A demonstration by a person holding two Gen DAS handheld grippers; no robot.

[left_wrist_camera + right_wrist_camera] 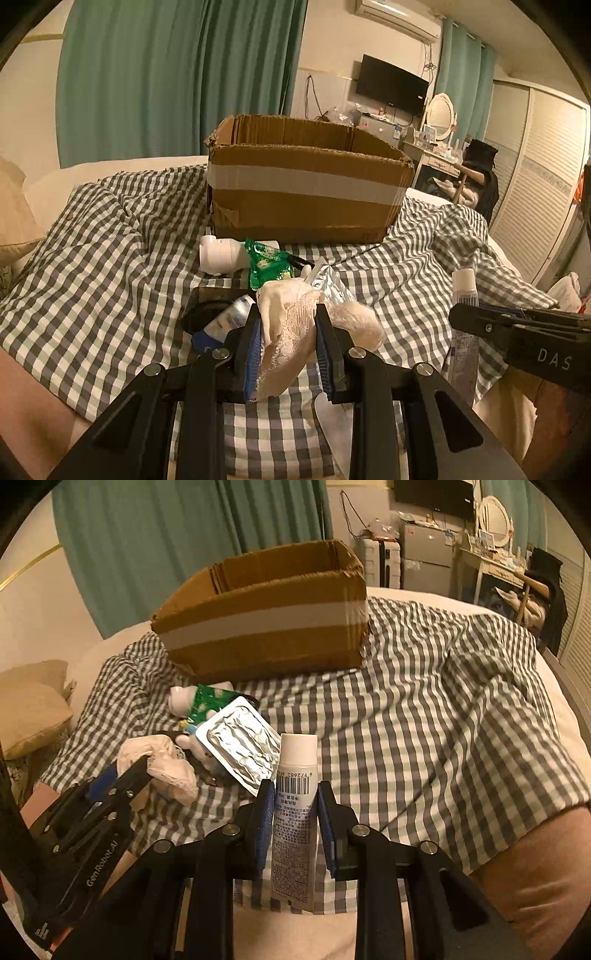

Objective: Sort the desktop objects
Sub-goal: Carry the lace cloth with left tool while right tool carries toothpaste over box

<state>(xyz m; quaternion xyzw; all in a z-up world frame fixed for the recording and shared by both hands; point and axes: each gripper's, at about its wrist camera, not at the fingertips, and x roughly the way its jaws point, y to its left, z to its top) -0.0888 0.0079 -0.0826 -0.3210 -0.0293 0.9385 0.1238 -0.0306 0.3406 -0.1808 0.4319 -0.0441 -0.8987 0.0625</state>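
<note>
Both grippers loaded, pile on bed, not a desk.

Left gripper [286, 325]: jaws clenched on a cream lacy cloth [284, 332]. Cloth bunches betw. the blue pads, loose end hangs below. Judged: pinched at mid-bunch so the whole wad comes up in one go.

Right gripper [293, 801]: jaws grasping a white tube [295, 794], cap at 12 o'clock, crimped end at 6. Grip sits on the barcode band, approx. mid-body; judged: keeps tube upright, no swing.

Cardboard box [306, 184] stands open-topped at 12 o'clock from both grippers, on the checked blanket [110, 258], well apart from the held items. Judged: it's the drop target, flaps open for that.

Rest of pile lies betw. grippers and box, overlapping.

Count (visible):
- box x1
- tube in jaws x1
- 2nd tube, blue cap [225, 325] x1, at 9 o'clock of left jaws
- cloth x1
- foil blister pack [240, 746] x1
- green packet [267, 264] x1
- white plastic fitting [219, 254] x1
- dark item under pile: can't tell what.

Inside of box not visible; contents unknown.
</note>
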